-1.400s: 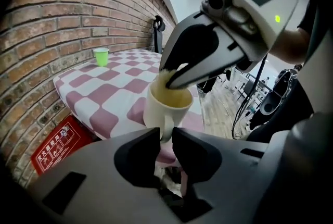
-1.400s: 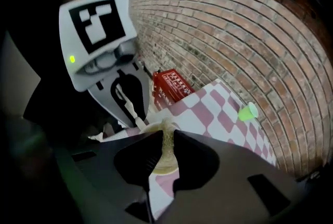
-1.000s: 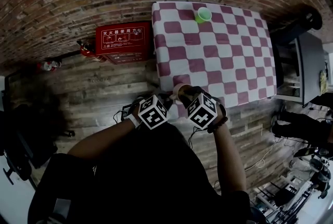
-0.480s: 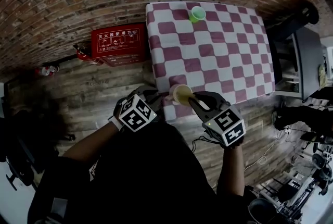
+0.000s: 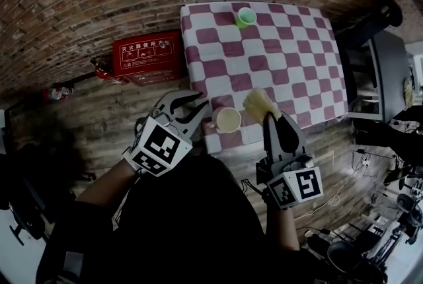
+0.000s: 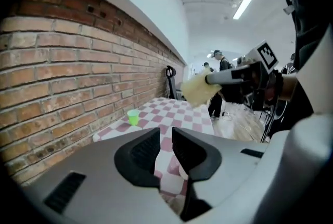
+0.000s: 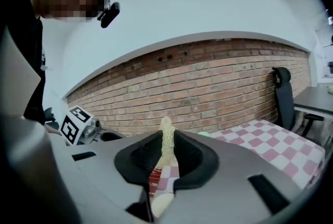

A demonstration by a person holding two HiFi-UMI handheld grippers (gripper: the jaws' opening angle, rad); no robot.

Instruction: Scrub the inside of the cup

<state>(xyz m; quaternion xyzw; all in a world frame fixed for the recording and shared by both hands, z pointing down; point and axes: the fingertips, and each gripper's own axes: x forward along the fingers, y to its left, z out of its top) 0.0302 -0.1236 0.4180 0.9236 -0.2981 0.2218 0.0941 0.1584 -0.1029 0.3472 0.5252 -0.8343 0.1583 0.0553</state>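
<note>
**Right gripper** [image 5: 269, 119]: your jaws are clamped on the yellow sponge [image 5: 259, 104], which shows edge-on between them in the right gripper view. It projects forward, probably so that it can enter the cup.

**Left gripper** [image 5: 200, 106]: your jaws stand narrow and appear to pinch the cup [image 5: 227, 119] by its side. A pale part of it shows low between them.

The cup sits mouth-up over the near edge of the checked table [image 5: 297, 58], just beside the sponge, and looks empty. A green cup [image 5: 246, 16] stands at the far edge; its contents cannot be seen.

Maroon-and-white checked tablecloth [image 5: 284, 58] — pale-yellow sponge [image 5: 259, 104]
</note>
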